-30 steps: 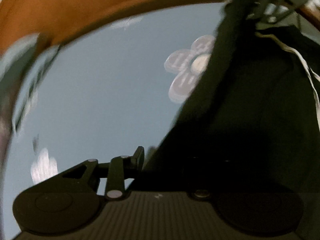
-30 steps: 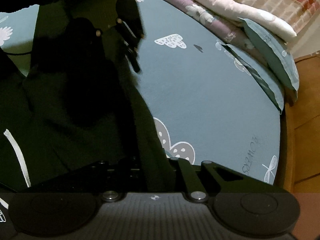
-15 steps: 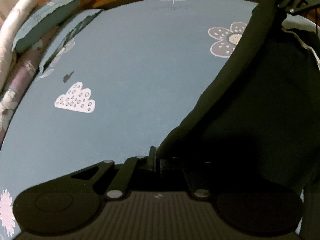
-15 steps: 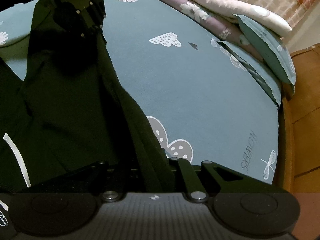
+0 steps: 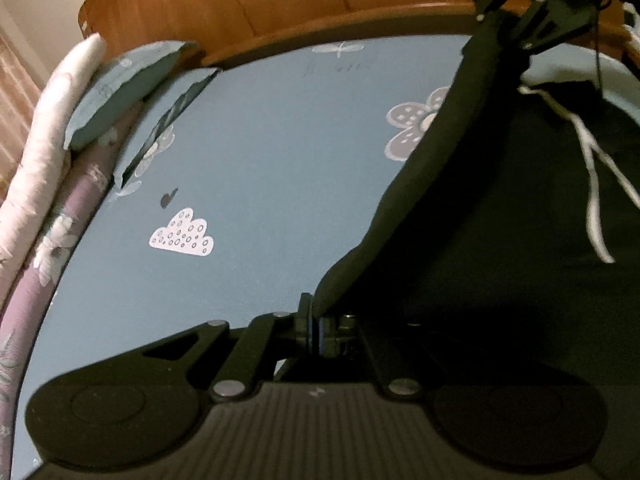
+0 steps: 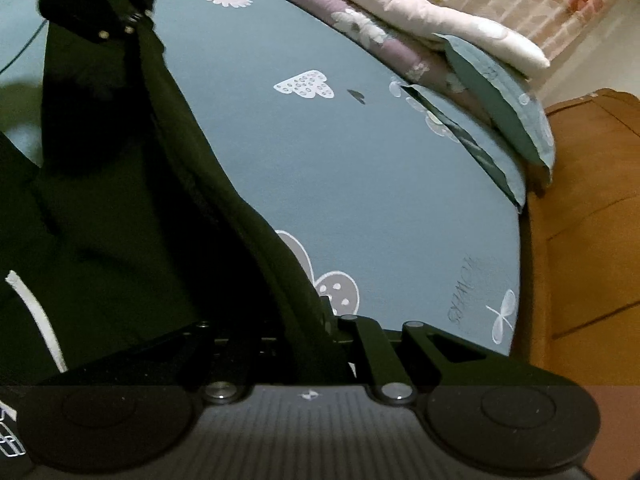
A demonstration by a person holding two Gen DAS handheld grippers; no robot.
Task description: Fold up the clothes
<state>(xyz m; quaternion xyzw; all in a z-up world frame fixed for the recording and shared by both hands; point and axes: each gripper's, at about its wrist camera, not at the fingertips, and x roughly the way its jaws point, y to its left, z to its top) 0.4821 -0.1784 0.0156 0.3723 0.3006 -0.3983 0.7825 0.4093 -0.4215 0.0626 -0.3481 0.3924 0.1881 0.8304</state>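
A black garment [image 5: 500, 220] with white drawstrings [image 5: 592, 184] hangs stretched between both grippers above a blue patterned bed sheet [image 5: 280, 160]. My left gripper [image 5: 316, 320] is shut on one end of its edge, the cloth rising to the right gripper [image 5: 516, 16] at the top right of the left wrist view. In the right wrist view my right gripper [image 6: 326, 316] is shut on the other end of the black garment [image 6: 132, 220], and the left gripper [image 6: 120, 8] shows at the top left, holding the far end.
Folded quilts and a blue pillow [image 6: 500, 96] lie along the bed's far side. A wooden bed frame [image 6: 580, 220] borders the sheet. The sheet carries cloud, flower and butterfly prints [image 5: 182, 234].
The left gripper closed on the garment's edge and lifted it off the sheet; more of the bed came into its view. The right gripper rose slightly, still gripping the cloth.
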